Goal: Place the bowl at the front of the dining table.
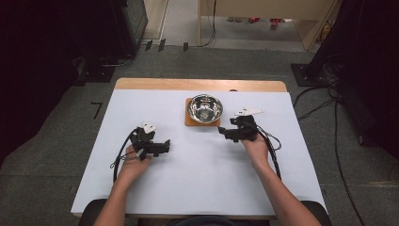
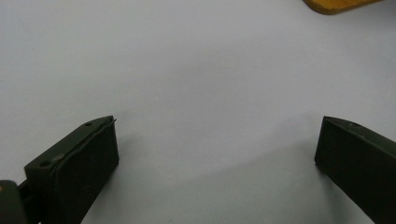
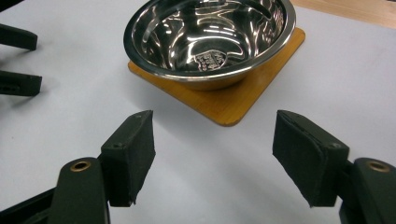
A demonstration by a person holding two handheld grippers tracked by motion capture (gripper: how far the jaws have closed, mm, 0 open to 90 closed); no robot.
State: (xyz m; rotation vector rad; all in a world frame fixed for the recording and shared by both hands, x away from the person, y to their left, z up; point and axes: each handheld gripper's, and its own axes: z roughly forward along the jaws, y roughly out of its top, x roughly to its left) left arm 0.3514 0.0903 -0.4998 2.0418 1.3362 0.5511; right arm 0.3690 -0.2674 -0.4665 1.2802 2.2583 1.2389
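Observation:
A shiny steel bowl [image 1: 205,108] stands empty on a square wooden board [image 1: 188,122] at the table's far middle. In the right gripper view the bowl [image 3: 210,35] and board [image 3: 233,100] lie just ahead of my right gripper [image 3: 212,149], whose jaws stand wide apart with nothing between them. From above, my right gripper [image 1: 224,132] hovers just right of the board's near corner, pointing left. My left gripper [image 1: 165,147] rests low at the table's left middle, pointing right; its jaws [image 2: 217,149] are spread wide over bare white surface.
The white table cover [image 1: 197,174] spans the table, with a wooden strip [image 1: 197,84] along the far edge. The board's corner [image 2: 336,5] peeks into the left gripper view. My left gripper's jaws show at the left edge [image 3: 18,60] of the right gripper view. Cables lie on the floor.

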